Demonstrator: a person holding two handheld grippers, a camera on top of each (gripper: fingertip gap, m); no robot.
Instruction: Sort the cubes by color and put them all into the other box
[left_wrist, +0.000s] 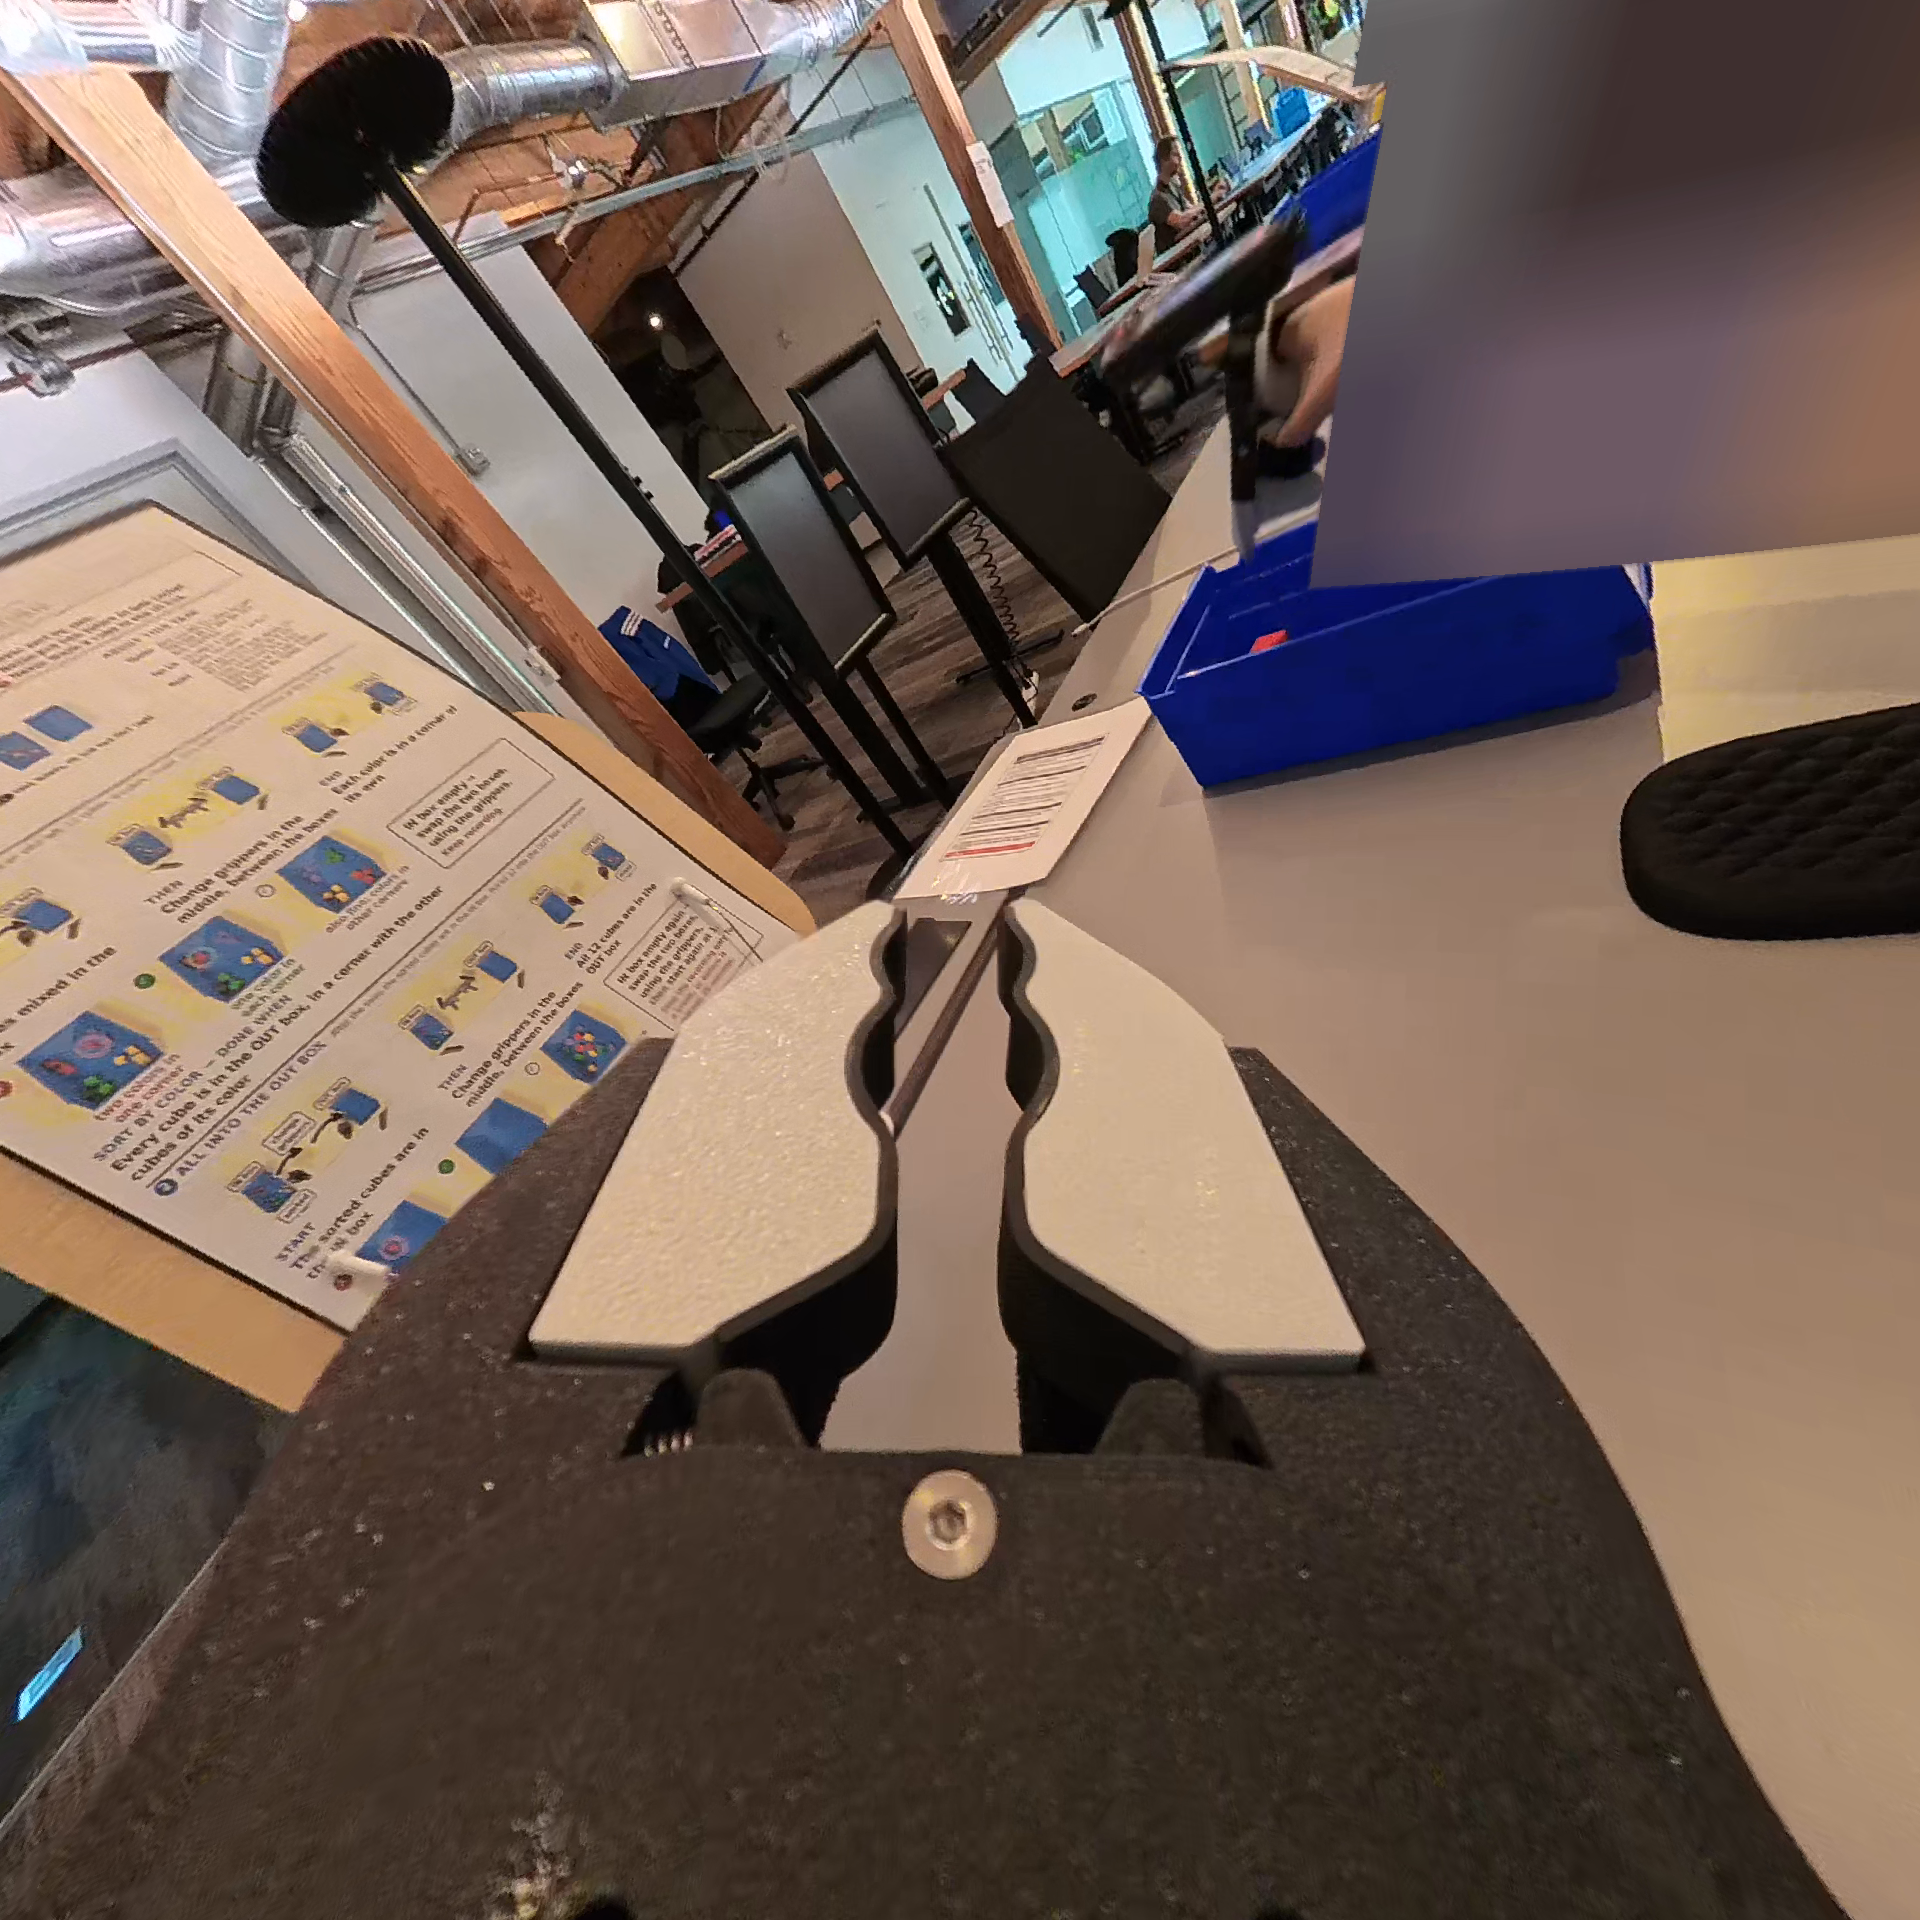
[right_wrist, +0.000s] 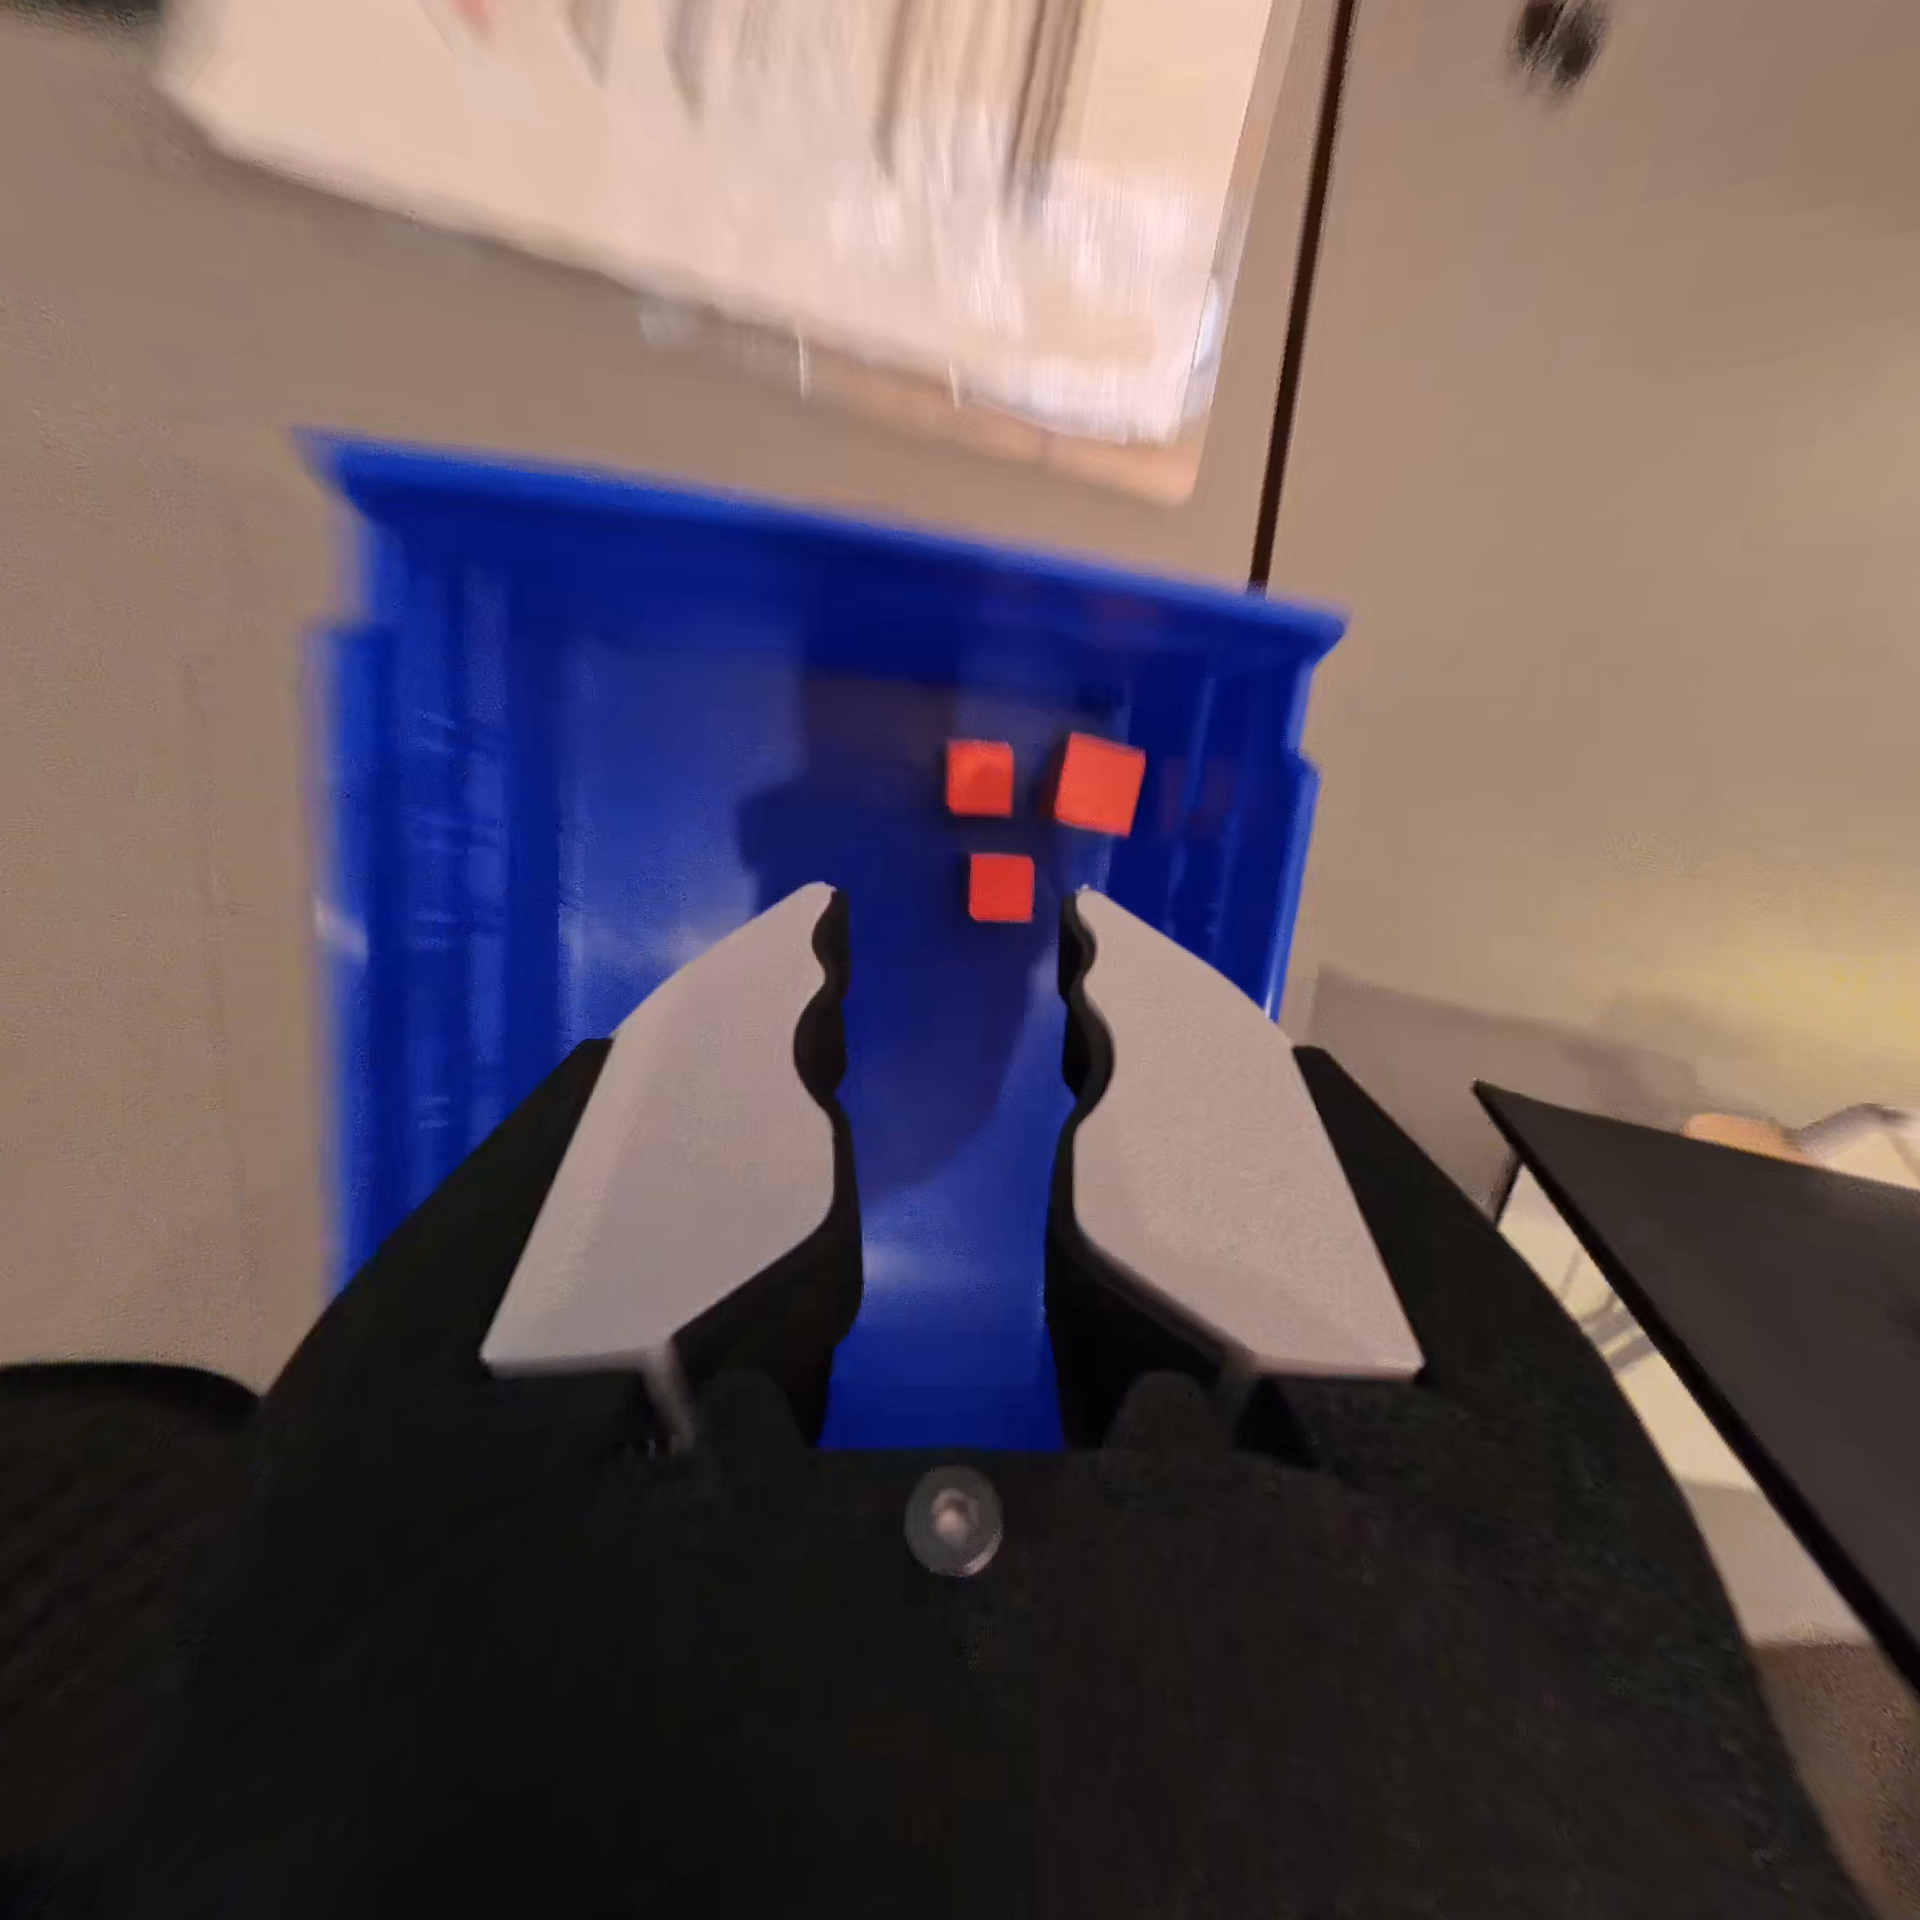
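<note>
Grey tabletop (right_wrist: 125, 727); blue plastic box (right_wrist: 499, 831) holds three red cubes (right_wrist: 1002, 886) far right. Right tongs (right_wrist: 954, 906) spread, empty; left tongs (left_wrist: 948, 920) narrowly parted, idle. Group later colours in separate corners.

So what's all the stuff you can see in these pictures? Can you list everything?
Blue box: one, blue, on the grey table under the right gripper; also seen far off in the left wrist view.
Red cubes: three, red, close together on the box floor near its right wall.
Table: one, grey, under everything.
Black pad: one, black and bumpy, on the table at the right of the left wrist view.
Instruction poster: one, white with coloured pictures, on a wooden board left of the table.
Paper sheet: one, white with stripes, at the table's edge.
Dark screens on stands: two, black, on the floor beyond.
Left gripper: one, grey fingers, open, empty.
Right gripper: one, grey fingers, open, empty, above the box.
</note>
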